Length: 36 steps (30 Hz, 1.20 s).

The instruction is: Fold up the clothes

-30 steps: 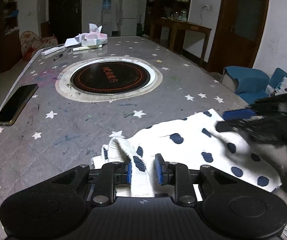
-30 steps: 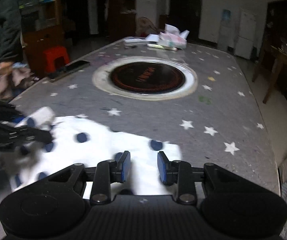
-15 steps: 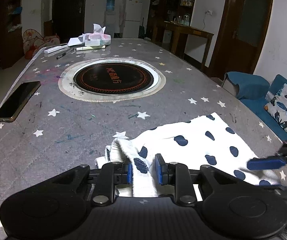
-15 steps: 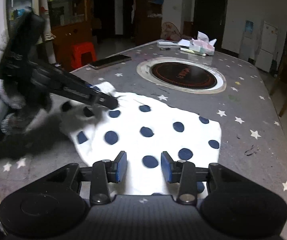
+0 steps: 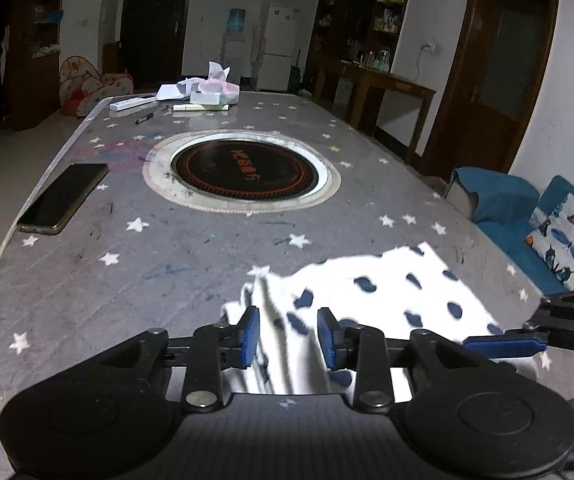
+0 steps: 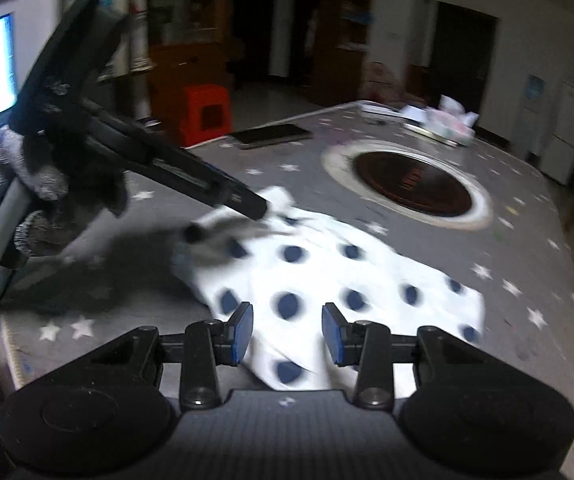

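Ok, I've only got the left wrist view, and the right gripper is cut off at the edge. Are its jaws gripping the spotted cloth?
Observer: No. On the right gripper the jaws are open, have just been opening, and the spotted cloth lies between them unpinched.
Operator: The left hand, bare?
Observer: No, the left hand wears a grey knit glove.
Operator: Anything beside the table?
Observer: A red stool, on the floor beyond the phone.

The room is lying dim, its far corners sinking into darkness, while the white spotted garment (image 5: 387, 292) is glaring, overexposed, at 5 o'clock in the left wrist view. Motion blur is smearing the right wrist view, worst around the gloved hand (image 6: 35, 200) at 9 o'clock, which is casting a soft shadow onto the table (image 6: 527, 240). Fisheye distortion is bending door frames and darkening the corners.
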{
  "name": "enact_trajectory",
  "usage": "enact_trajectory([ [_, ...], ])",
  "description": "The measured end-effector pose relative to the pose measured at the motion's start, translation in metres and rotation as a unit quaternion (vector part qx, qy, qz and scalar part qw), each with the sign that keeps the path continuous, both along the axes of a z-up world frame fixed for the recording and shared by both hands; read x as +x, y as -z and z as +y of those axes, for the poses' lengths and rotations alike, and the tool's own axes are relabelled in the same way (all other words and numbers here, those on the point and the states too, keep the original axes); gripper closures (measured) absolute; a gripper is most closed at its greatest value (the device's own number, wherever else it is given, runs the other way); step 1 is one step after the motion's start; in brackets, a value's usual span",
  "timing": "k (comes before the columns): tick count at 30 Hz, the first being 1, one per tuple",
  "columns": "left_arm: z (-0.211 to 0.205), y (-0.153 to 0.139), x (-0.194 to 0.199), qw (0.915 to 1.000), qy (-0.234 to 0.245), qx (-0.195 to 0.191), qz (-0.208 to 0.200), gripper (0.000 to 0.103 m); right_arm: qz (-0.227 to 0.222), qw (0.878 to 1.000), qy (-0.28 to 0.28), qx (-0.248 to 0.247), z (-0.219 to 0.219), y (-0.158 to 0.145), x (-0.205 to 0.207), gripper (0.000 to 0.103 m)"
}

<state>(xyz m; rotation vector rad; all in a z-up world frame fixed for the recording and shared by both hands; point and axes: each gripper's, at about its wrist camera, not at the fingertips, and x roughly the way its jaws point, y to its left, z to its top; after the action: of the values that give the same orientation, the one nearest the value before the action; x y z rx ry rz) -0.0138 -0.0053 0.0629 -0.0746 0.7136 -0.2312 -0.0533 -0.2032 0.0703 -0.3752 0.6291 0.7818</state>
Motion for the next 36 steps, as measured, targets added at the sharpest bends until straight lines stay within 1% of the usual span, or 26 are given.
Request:
enact_trajectory([
  [3, 0.006, 0.009, 0.002, 0.9998, -0.012, 0.001, 0.018, 0.066, -0.013, 0.999, -0.032, -0.021, 0.023, 0.005, -0.002, 0.065],
  [5, 0.012, 0.016, 0.005, 0.9993, -0.023, -0.005, 0.031, 0.063, -0.023, 0.998, -0.048, -0.033, 0.037, 0.01, -0.003, 0.065],
  [10, 0.021, 0.012, 0.001, 0.9985, -0.032, -0.029, 0.034, 0.058, -0.041, 0.993, -0.086, -0.067, 0.066, 0.02, -0.006, 0.065],
  [12, 0.024, 0.008, -0.001, 0.9981, -0.039, -0.034, 0.034, 0.055, -0.052, 0.991, -0.094, -0.084, 0.074, 0.026, -0.007, 0.065],
  [14, 0.028, 0.006, -0.002, 0.997, -0.05, -0.044, 0.038, 0.048, -0.071, 0.987, -0.102, -0.105, 0.083, 0.034, -0.008, 0.065],
  [18, 0.037, 0.005, -0.005, 0.993, -0.072, -0.077, 0.052, 0.043, -0.096, 0.98, -0.111, -0.137, 0.095, 0.048, -0.011, 0.064],
  [20, 0.04, 0.006, -0.007, 0.9905, -0.082, -0.093, 0.059, 0.041, -0.111, 0.977, -0.115, -0.144, 0.098, 0.052, -0.013, 0.064],
  [23, 0.043, 0.007, -0.01, 0.9869, -0.092, -0.113, 0.068, 0.036, -0.12, 0.976, -0.113, -0.144, 0.101, 0.054, -0.012, 0.065],
  [24, 0.043, 0.008, -0.011, 0.9855, -0.097, -0.12, 0.071, 0.035, -0.121, 0.976, -0.111, -0.143, 0.101, 0.054, -0.011, 0.069],
  [27, 0.046, 0.011, -0.012, 0.9797, -0.114, -0.144, 0.081, 0.03, -0.117, 0.979, -0.105, -0.131, 0.099, 0.052, -0.01, 0.076],
  [29, 0.049, 0.014, -0.012, 0.9741, -0.124, -0.165, 0.092, 0.027, -0.112, 0.981, -0.101, -0.119, 0.097, 0.049, -0.009, 0.08],
  [32, 0.054, 0.018, -0.012, 0.9644, -0.136, -0.201, 0.106, 0.027, -0.107, 0.985, -0.093, -0.097, 0.092, 0.041, -0.006, 0.083],
  [36, 0.058, 0.021, -0.015, 0.9502, -0.144, -0.252, 0.113, 0.025, -0.102, 0.989, -0.083, -0.075, 0.084, 0.031, -0.003, 0.086],
])
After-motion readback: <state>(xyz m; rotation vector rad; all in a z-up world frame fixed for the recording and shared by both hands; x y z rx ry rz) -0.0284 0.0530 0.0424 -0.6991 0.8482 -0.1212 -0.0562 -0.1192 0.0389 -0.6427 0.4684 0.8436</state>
